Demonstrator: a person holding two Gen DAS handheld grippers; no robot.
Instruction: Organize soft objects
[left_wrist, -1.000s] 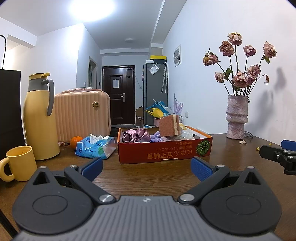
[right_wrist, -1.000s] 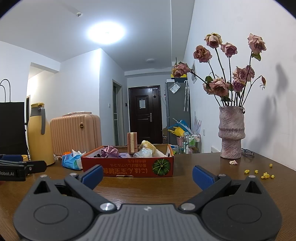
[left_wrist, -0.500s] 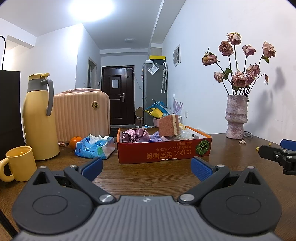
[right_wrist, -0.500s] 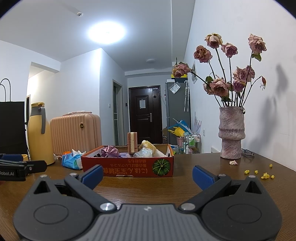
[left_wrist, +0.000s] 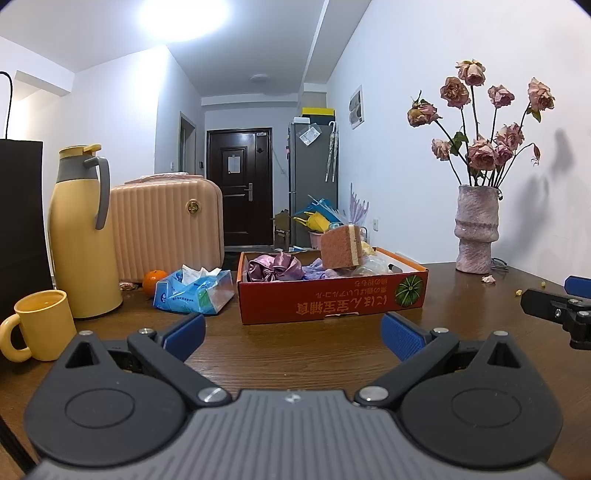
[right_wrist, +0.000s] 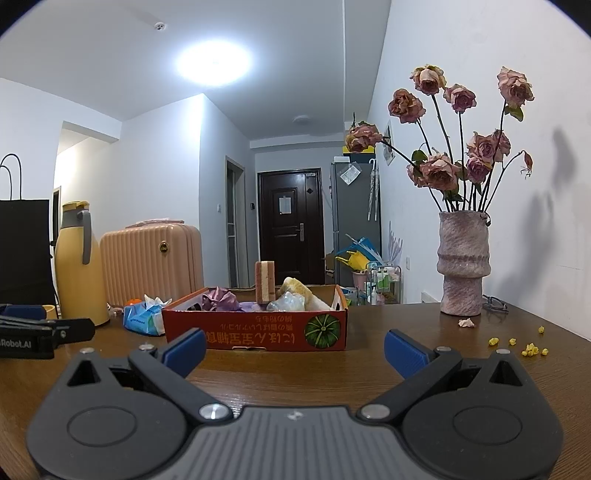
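Sponge (left_wrist: 339, 246), purple cloth (left_wrist: 275, 267) and other soft things sit heaped inside the red box (left_wrist: 332, 299), which rests on the tabletop (left_wrist: 295, 347). Both tongs, left (left_wrist: 292, 332) and right (right_wrist: 294, 345), hang spread wide and empty just in front of the box, low over the wood. A tissue pack (left_wrist: 194, 290) lies left of the box, outside it. To reach well, I judge each pair should rise above the box wall before closing in, and pinch soft pieces gently near their middle.
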